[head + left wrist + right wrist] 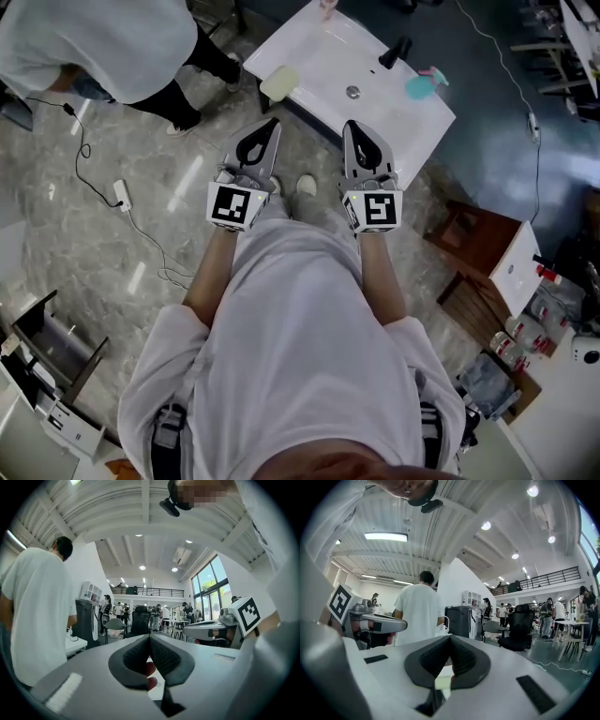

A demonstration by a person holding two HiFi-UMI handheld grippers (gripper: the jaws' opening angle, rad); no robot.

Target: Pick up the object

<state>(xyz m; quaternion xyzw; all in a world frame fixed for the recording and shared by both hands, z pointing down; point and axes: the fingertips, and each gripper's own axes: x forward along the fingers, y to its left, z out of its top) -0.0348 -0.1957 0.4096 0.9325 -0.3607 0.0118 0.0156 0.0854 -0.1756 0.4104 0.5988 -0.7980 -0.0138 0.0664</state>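
- Judging from how things lie, you have not begun the pick. Both tools are held in front of your body, above the floor, and nothing is lifted.
- Your left gripper (270, 127) has its jaws clenched. Its own view shows the dark pads meeting with nothing between them.
- Your right gripper (351, 128) is the same: jaws pressed together and empty.
- The task does not say which object is meant. On the white counter (309, 42) with the sink, ahead of you, a pale yellow sponge (279, 82) lies at the left and a teal thing (424, 84) at the right. I cannot tell which one you must take. Both are well apart from the jaws.
- In my judgement everything is left to do: step closer, release the jaws, reach, close them on the object and lift.
- The sponge lies just beside the front edge of the counter, so a push from behind may slide it off.
- The teal thing is near the right edge, and a black tap (395, 52) stands close to it. I think there is less room there.
- Another person (103, 47) stands at your left and a cable (122, 202) lies on the floor there. Brown wooden furniture (478, 248) is at your right. The way straight ahead looks the most open.
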